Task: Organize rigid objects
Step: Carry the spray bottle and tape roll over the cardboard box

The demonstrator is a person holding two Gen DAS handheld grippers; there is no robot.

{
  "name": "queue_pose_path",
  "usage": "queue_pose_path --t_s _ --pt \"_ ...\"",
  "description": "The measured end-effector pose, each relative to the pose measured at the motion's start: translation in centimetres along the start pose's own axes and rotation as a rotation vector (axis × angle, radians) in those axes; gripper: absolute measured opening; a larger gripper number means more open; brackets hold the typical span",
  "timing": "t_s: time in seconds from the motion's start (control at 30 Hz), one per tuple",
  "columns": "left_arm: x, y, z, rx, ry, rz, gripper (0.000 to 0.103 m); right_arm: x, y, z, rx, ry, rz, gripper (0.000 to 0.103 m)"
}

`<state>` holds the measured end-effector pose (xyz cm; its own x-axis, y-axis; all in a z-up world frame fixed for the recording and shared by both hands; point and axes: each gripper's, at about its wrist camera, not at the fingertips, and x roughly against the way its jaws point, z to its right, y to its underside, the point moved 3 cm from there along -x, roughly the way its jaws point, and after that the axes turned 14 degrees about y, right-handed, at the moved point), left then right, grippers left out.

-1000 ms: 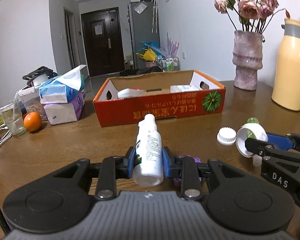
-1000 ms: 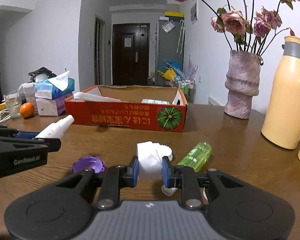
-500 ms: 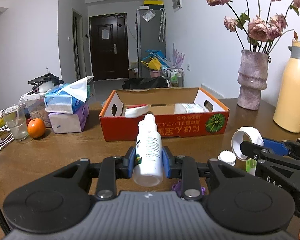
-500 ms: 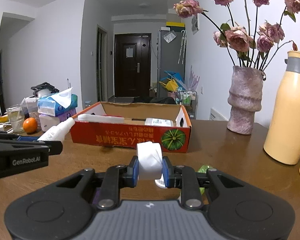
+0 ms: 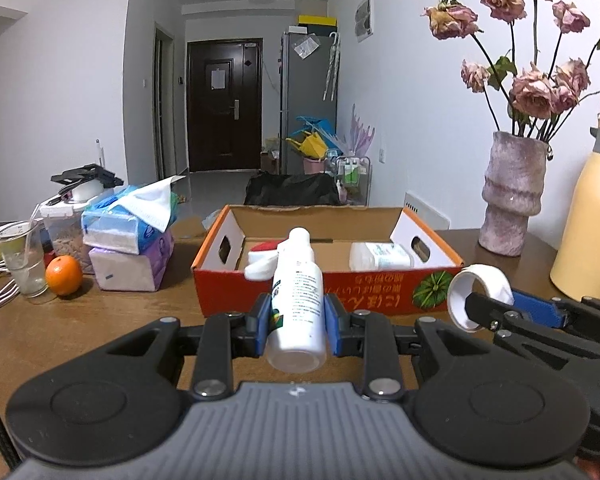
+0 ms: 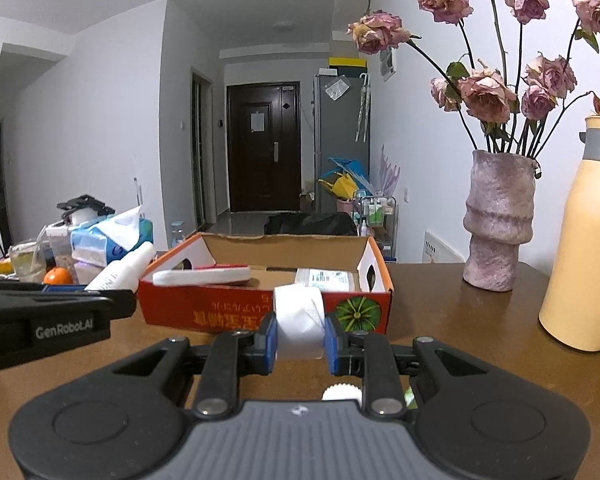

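Both hand-held grippers loaded, I note.
Left hand-held gripper [image 5: 296, 316] clamps white bottle [image 5: 298, 292]; right hand-held gripper [image 6: 300, 336] clamps white tape roll [image 6: 300, 320]; cardboard box [image 6: 260, 316] ahead.

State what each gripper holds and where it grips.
Left gripper clamps a white bottle across its lower body, near the base. Right gripper clamps a white tape roll across its flat sides.

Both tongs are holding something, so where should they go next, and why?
Probably forward, over the orange box. The left tongs grip a white bottle, the right tongs grip a white roll, and both are in the air just short of the box, which already holds similar items.
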<state>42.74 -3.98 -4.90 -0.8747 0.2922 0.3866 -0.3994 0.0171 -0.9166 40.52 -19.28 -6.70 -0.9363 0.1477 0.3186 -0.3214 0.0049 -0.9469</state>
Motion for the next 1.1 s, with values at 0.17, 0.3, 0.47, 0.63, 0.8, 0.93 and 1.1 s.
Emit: queue_pose_path --t_s 0.17,0.3,0.47,0.63,0.8,0.93,1.1 --pt "-1.2 -0.9 0.2 0.002 0.01 0.014 0.029 -1.2 -0.8 0.0 -0.009 0.007 0.003 0.023" --pt "-2.2 -1.5 0.2 0.01 0.009 0.016 0.029 -2.4 -1.3 0.3 -0.021 0.005 -0.003 0.023" --pt "-3.8 -2.1 0.2 0.017 0.025 0.008 0.029 -3.9 -1.7 0.3 -0.021 0.007 -0.005 0.023" --pt "-5.4 -2.5 0.3 0.014 0.029 0.003 0.029 -5.3 -2.3 0.3 -0.023 0.011 0.0 0.023" --pt "-6.9 -3.0 0.3 0.018 0.027 -0.003 0.029 -7.0 -2.6 0.2 -0.026 0.012 -0.007 0.023" --pt "-7.9 -3.4 0.2 0.02 0.034 -0.006 0.029 -8.1 -2.9 0.2 -0.029 0.018 -0.003 0.023" --pt "-9.9 -3.8 0.1 0.024 0.038 -0.02 0.029 -9.7 -3.4 0.2 -0.031 0.023 -0.007 0.023"
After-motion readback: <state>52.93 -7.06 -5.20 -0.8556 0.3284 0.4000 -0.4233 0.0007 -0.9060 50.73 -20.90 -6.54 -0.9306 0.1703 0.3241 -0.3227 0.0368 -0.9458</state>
